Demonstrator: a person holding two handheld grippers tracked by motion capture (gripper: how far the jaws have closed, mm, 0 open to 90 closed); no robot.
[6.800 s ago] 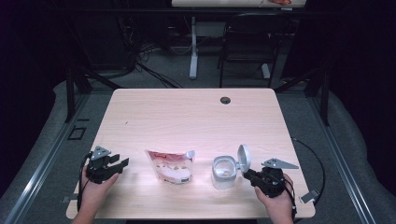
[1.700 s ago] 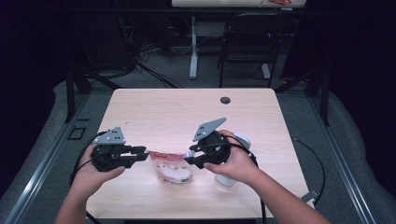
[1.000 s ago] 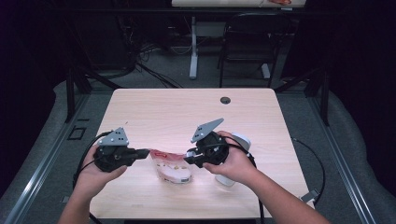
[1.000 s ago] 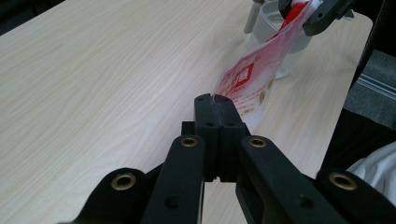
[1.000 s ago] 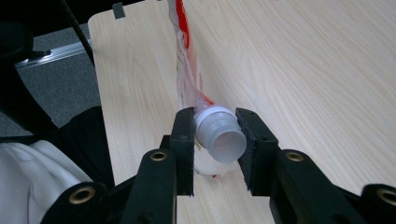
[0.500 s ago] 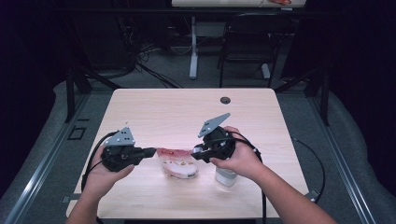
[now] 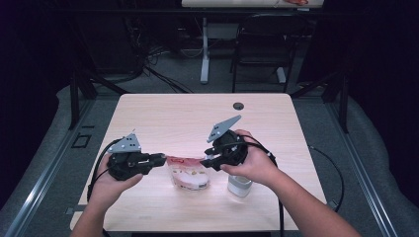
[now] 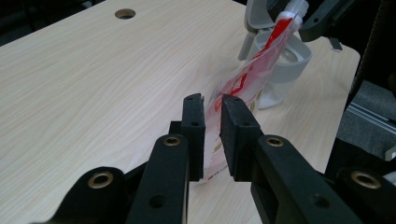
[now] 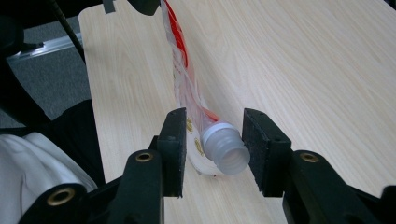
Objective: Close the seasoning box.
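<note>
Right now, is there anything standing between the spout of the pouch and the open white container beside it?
Nothing visible blocks it. The pouch hangs between both grippers: the left gripper is shut on its edge, while the right gripper has just been opening around the spout. The white container stands just beyond, lid flipped open.

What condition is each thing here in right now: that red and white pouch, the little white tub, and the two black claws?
Red and white spouted plastic pouch: lifted off the table, hanging between both grippers.
White flip-top plastic tub: upright on the table, lid open.
Left gripper: shut on the pouch's edge.
Right gripper: open, jaws just been opening around the pouch's white spout.
</note>
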